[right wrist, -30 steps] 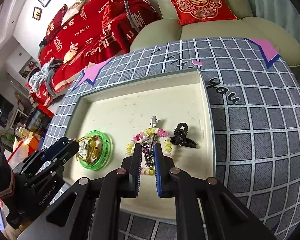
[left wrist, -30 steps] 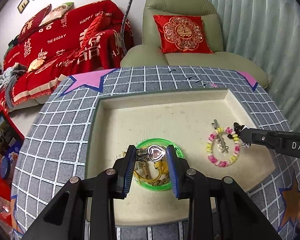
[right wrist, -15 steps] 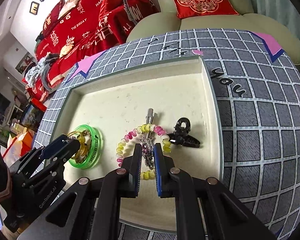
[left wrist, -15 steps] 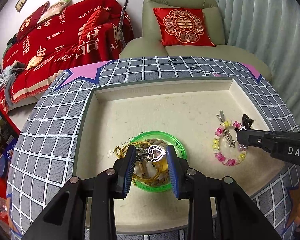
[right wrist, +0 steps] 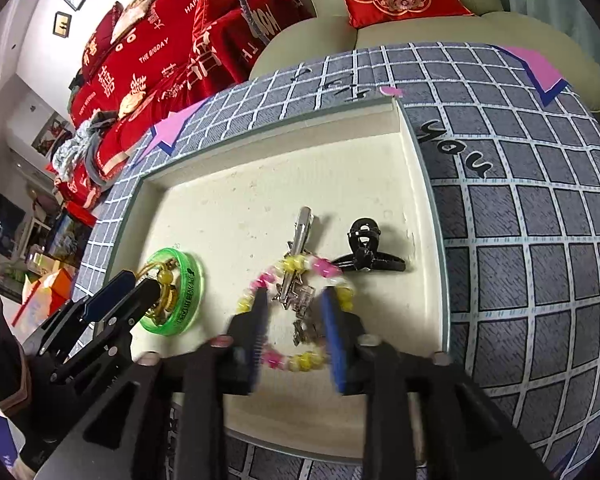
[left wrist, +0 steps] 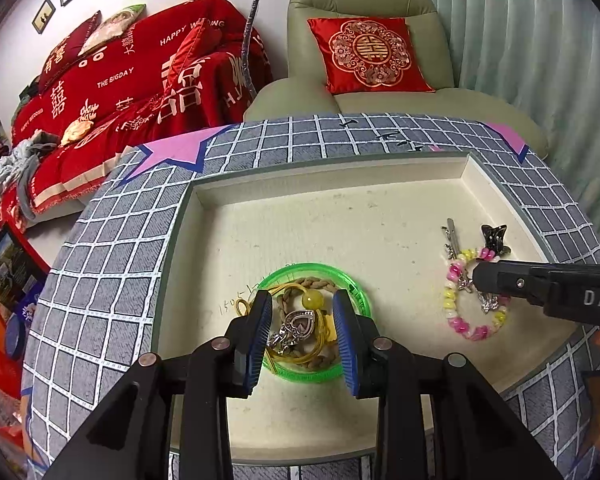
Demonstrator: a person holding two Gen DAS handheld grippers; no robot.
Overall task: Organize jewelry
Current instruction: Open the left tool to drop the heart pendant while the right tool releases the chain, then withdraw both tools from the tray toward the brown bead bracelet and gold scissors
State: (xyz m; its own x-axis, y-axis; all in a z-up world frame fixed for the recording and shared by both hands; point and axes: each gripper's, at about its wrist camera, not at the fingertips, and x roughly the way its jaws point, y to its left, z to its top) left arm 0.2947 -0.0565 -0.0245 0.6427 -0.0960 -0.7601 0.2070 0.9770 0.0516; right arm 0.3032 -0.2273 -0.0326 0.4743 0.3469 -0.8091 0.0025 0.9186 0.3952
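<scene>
left claw (left wrist: 302,334): black, blue pads, silver screws | right claw (right wrist: 294,334): same

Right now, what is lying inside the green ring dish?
Inside the green ring dish: a braided brown cord, a yellow bead on yellow string, and a silver heart pendant. The left gripper covers its sides.

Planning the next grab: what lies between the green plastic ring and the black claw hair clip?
The pink-and-yellow bead bracelet with a silver clip across it, per the right wrist view.
</scene>
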